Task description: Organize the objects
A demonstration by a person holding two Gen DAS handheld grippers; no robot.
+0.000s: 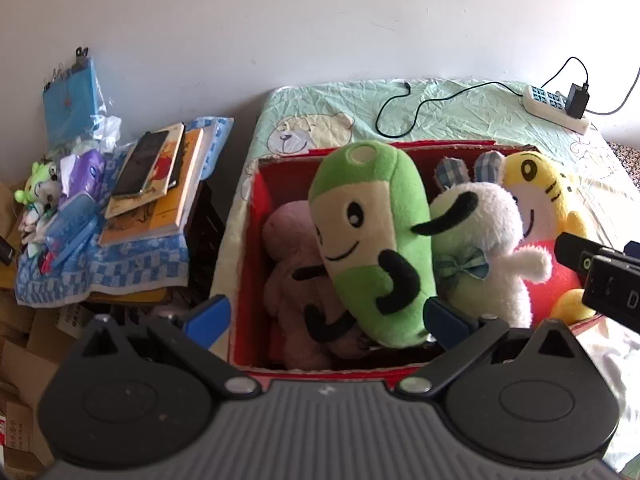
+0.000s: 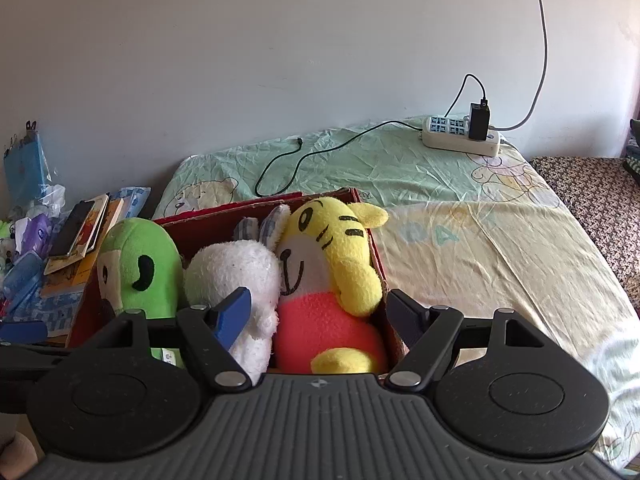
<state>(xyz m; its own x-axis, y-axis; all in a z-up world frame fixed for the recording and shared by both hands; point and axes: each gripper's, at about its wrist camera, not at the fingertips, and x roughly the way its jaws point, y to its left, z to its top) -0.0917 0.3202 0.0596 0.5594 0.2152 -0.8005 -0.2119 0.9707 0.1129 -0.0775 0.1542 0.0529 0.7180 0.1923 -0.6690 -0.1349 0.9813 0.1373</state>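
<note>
A red cardboard box [image 1: 253, 208] [image 2: 260, 201] sits on the bed, packed with plush toys. From left to right they are a pink plush [image 1: 292, 264], a green plush [image 1: 368, 220] [image 2: 140, 264], a white plush [image 1: 480, 224] [image 2: 236, 272] and a yellow tiger [image 1: 536, 184] [image 2: 332, 240]. My left gripper [image 1: 326, 320] is open at the box's near edge. Its left finger is outside the box wall and its right finger is by the green plush's base. My right gripper [image 2: 320, 316] is open around the tiger's red body, gripping nothing.
The bed [image 2: 460, 240] has a green and yellow sheet. At its far edge lie a power strip [image 2: 460, 136] with a charger and a black cable [image 2: 288, 164]. Left of the bed, a low stack holds books and a phone [image 1: 140, 164], small toys and bags.
</note>
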